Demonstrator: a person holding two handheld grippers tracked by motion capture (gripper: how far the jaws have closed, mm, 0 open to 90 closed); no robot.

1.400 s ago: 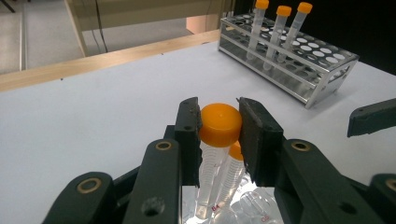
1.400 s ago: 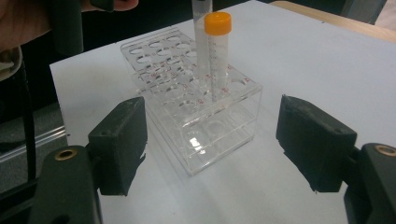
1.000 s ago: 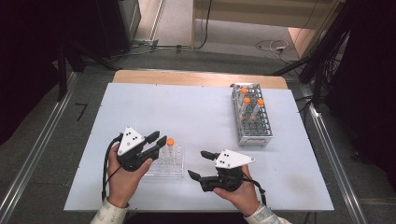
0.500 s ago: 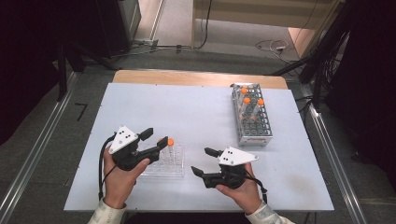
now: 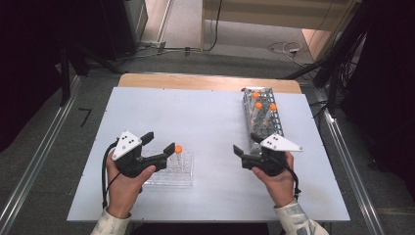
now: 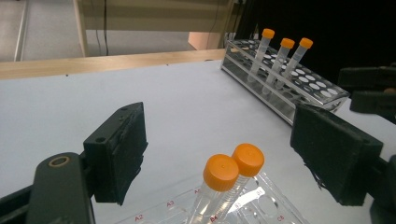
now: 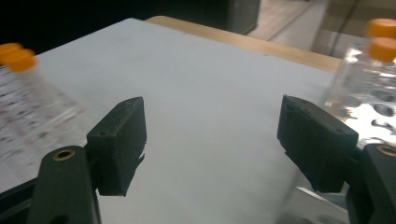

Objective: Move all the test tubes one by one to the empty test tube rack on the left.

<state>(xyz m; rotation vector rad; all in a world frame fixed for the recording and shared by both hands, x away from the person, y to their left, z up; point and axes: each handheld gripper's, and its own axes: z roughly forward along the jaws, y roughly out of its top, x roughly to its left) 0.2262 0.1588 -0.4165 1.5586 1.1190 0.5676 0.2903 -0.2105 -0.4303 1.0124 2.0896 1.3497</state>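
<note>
Orange-capped clear plastic tubes [image 6: 229, 179] stand between the left gripper's [image 5: 157, 147] fingers [image 6: 119, 149] — just opened wide, untouched; right gripper [image 5: 243, 145] gapes empty.

Two clear plastic tubes with orange screw caps [image 6: 232, 168] stand side by side in the clear plastic rack [image 5: 172, 172] at the near left of the table, in its far right part, tilted slightly and almost touching at the caps. The clear rack lies flat, with small red hole labels on its top plate. Three more orange-capped tubes [image 6: 281, 59] stand leaning in the far end of the metal wire rack [image 5: 265, 119] at the far right.
</note>
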